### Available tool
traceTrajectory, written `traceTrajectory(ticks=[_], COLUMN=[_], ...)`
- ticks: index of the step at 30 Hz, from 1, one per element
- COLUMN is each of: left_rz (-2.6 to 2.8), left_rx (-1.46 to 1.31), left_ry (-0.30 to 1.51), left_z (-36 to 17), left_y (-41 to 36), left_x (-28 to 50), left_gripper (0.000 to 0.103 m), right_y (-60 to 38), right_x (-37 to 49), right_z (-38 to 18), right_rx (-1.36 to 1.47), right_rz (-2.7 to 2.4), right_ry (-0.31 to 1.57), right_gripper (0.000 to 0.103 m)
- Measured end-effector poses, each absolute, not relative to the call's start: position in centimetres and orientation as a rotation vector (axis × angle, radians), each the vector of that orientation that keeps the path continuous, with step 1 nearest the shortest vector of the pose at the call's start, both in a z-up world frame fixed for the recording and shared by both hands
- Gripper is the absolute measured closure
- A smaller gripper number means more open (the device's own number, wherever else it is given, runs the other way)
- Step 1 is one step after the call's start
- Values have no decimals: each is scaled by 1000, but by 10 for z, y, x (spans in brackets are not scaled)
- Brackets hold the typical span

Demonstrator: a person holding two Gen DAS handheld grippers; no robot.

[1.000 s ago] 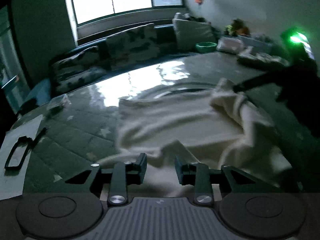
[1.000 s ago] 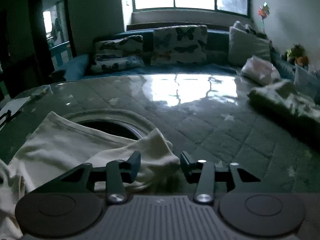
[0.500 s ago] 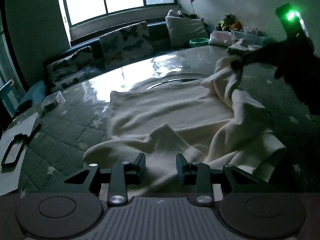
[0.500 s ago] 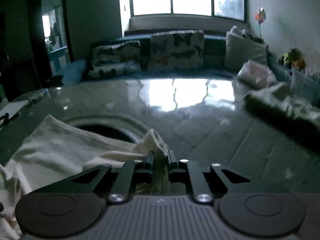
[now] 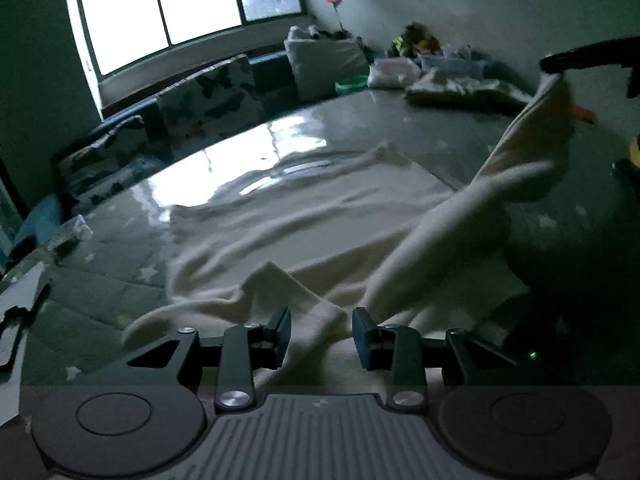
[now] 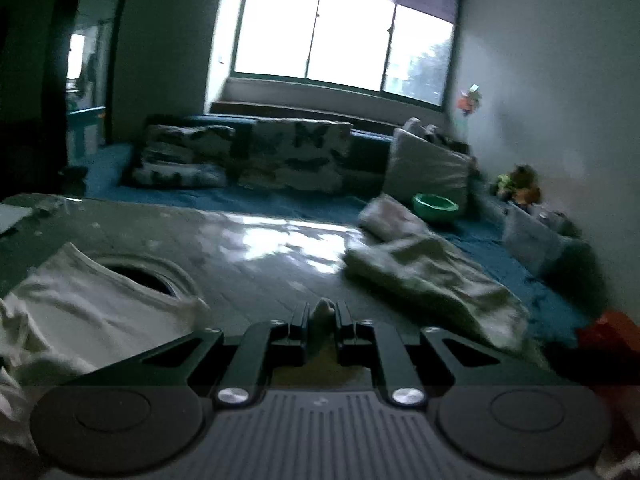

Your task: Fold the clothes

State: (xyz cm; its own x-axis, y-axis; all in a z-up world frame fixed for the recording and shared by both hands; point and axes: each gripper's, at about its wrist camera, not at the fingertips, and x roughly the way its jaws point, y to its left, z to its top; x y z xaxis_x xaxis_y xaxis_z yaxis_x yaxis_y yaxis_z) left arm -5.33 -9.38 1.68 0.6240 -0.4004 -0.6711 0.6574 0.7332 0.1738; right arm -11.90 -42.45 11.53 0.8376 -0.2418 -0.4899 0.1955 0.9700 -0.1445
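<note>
Room: I see a big bright window [image 6: 344, 36] on the far wall, and the rest of the room is dim.
Sofa: a long blue sofa [image 6: 360, 152] sits under the window, with butterfly pillows [image 6: 294, 154] and a plain pale pillow [image 6: 430, 168] on it.
Tabletop: my tabletop [image 5: 120, 288] has a shiny quilted cover with little stars, and the window light shines off it.
Other cloth: a crumpled greenish cloth pile [image 6: 432, 276] lies on the right side of the tabletop, well apart from my shirt.
Small things: a green bowl [image 6: 435, 205] sits near the pale pillow, and a bright pinwheel [image 6: 469, 100] stands by the right wall. Papers [image 5: 18, 300] lie at the left edge of the tabletop.
In the way: nothing sits on top of the shirt, but one fold of it bumps up just in front of my left hand-held gripper.
Shirt: my cream shirt [image 5: 304, 216] is spread on the tabletop with lots of wrinkles. One corner is pulled up high on the right, so the cloth stretches into a long slope.
Right hand-held gripper: my right hand-held gripper [image 6: 322, 314] is pinching the raised corner of the shirt, and a bit of cloth pokes out between its fingers.
Left hand-held gripper: my left hand-held gripper [image 5: 321, 330] is spread apart low over the near edge of the shirt. The fold lies between its fingers [image 5: 282, 330], but they do not squeeze it.
</note>
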Motion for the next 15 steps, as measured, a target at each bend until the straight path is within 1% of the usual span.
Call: traceTrajectory(ticks=[3, 4, 5, 6, 7, 10, 15], left_rz=[-617, -614, -607, -601, -594, -543, -394], left_rx=[430, 421, 410, 402, 394, 331, 178], left_ry=[666, 673, 679, 680, 681, 649, 584], left_z=[10, 10, 10, 11, 11, 26, 62], left_y=[-95, -95, -94, -93, -92, -75, -16], left_x=[-48, -46, -43, -43, -42, -44, -48], left_gripper=[66, 70, 75, 89, 93, 97, 98], right_y=[-437, -439, -441, -443, -445, -449, -457], right_x=[-137, -141, -145, -148, -151, -156, -160], right_z=[108, 105, 102, 98, 94, 85, 76], right_rx=[-89, -83, -79, -76, -72, -62, -70], right_rz=[-272, -278, -286, -293, -299, -316, -343], right_ry=[555, 564, 574, 583, 591, 608, 619], right_gripper=[92, 92, 92, 92, 92, 92, 92])
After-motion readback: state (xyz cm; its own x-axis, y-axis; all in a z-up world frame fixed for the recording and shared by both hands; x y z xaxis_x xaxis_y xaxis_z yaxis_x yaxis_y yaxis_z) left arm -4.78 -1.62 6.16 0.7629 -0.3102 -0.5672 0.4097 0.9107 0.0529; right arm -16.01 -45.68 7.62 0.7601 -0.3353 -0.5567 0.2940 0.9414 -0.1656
